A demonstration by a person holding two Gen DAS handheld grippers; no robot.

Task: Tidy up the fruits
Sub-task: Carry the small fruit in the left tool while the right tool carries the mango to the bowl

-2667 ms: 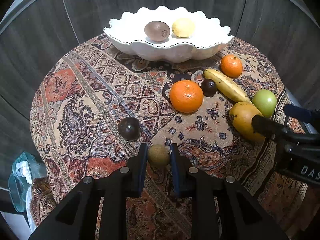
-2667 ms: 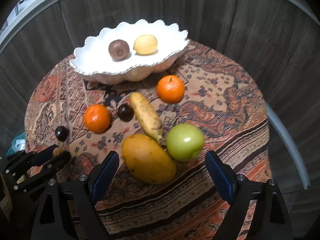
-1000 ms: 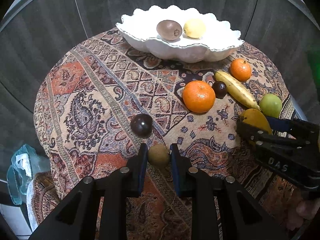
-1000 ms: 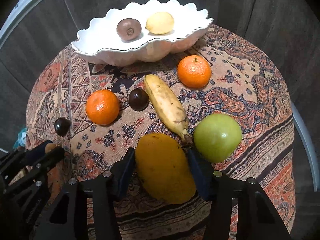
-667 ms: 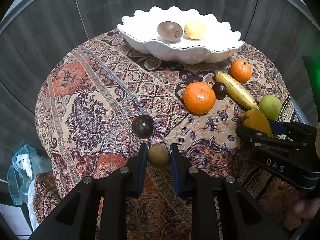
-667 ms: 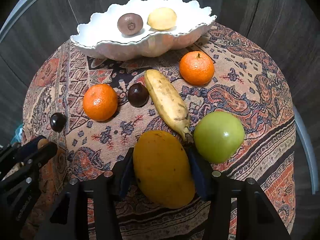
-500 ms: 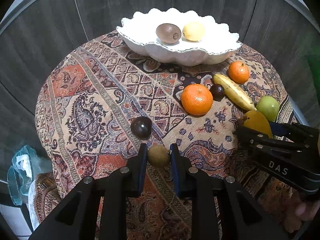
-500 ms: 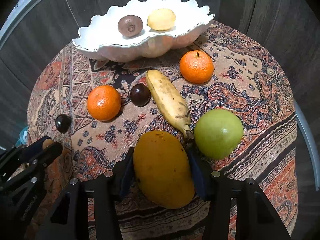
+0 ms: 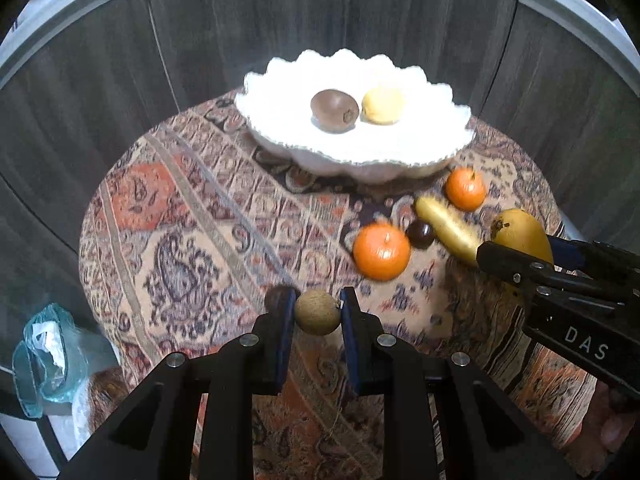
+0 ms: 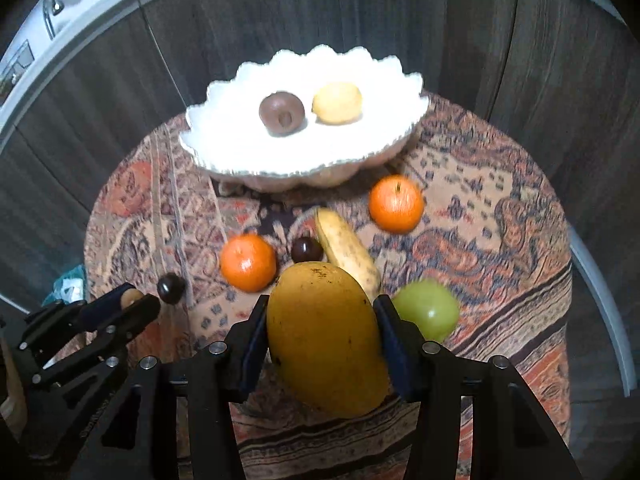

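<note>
A home: patterned tablecloth (image 9: 192,216), scalloped fruit bowl (image 9: 280,92), wood-panelled wall (image 9: 240,32).

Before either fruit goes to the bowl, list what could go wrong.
1. The mango is wide and smooth; the right gripper pinches only its sides, so it may slip.
2. The small brown fruit sits at the left gripper's fingertips and could pop out.
3. In the white bowl, the kiwi and lemon could get knocked.

Woven patterned cloth (image 9: 192,216) under a glossy white ceramic-looking bowl (image 9: 400,152); matt wood-grain panels (image 9: 100,92) behind.

Patterned tablecloth (image 10: 480,216) carries white bowl (image 10: 224,152), oranges (image 10: 396,204), banana (image 10: 348,252).
</note>
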